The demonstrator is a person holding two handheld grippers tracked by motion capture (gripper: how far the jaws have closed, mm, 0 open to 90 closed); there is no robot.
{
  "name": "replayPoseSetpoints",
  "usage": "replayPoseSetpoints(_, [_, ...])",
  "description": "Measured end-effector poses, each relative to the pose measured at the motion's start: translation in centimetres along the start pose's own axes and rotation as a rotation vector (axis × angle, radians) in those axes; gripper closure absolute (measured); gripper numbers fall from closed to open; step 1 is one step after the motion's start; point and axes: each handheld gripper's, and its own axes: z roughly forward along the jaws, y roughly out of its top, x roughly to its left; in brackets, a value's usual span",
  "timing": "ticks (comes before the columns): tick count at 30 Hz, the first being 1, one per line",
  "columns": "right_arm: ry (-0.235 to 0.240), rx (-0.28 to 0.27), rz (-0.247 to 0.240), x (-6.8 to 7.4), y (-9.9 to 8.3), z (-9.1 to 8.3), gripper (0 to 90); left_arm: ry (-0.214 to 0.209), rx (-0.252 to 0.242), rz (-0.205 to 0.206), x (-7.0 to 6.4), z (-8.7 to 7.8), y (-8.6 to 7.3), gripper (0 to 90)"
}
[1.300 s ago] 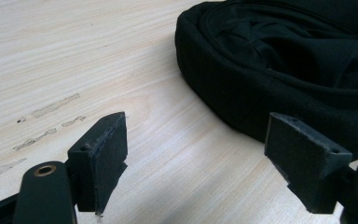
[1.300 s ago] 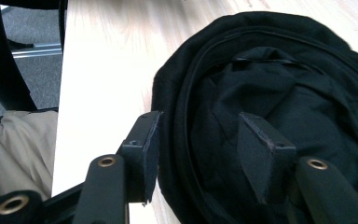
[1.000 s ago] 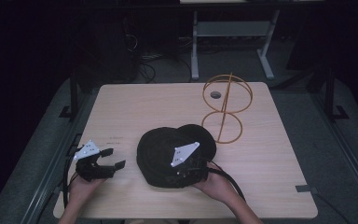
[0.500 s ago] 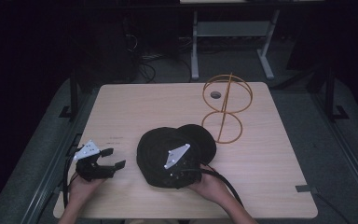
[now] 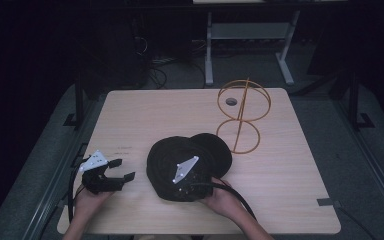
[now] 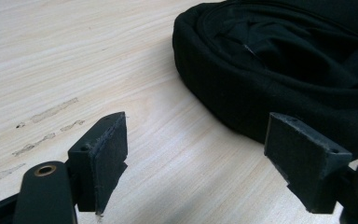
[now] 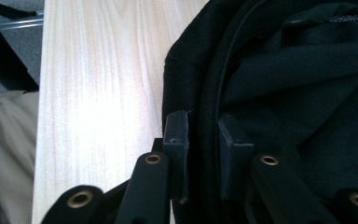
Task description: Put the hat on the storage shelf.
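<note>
**Black hat pinched at the rim, left side idle**

Sat on the near middle of the tabletop [image 5: 140,115], that black hat [image 5: 180,160], opening up, brim poking out toward the gold wire stand [image 5: 243,116] just behind it on the right. Got nipped right at its near edge by the right tongs [image 5: 192,186]: one jaw outside the rim, one inside, nearly closed with the rolled edge of the hat [image 7: 200,116] sandwiched between. Looked like a proper grip on the fabric, from the right gripper view anyway.

Parked off to the hat's left, the left tongs [image 5: 122,170], down low over the wood near the front left corner. Spread wide, nothing between the jaws, just bare tabletop [image 6: 74,60]. Pointed toward the hat's side wall [image 6: 242,98], near it but not touching.
</note>
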Motion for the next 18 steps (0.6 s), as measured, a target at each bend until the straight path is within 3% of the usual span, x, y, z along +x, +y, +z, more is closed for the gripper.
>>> replayPoseSetpoints(8, [-0.019, -0.048, -0.009, -0.2, 0.3, -2.4, 76.9, -0.016, -0.013, 0.001, -0.1, 0.0, 0.1, 21.0])
replayPoseSetpoints(12, [-0.014, -0.087, 0.017, -0.4, 0.5, -3.7, 76.3, -0.037, -0.028, -0.009, -0.4, -0.1, 0.2, 21.0])
replayPoseSetpoints(15, [-0.010, -0.141, 0.049, -1.0, 0.9, -5.9, 76.1, -0.056, -0.044, 0.002, -1.0, -0.2, 0.4, 21.1])
replayPoseSetpoints(18, [-0.004, -0.154, 0.058, -1.2, 1.1, -6.6, 76.0, -0.079, -0.057, 0.004, -1.7, -0.1, 0.7, 21.1])
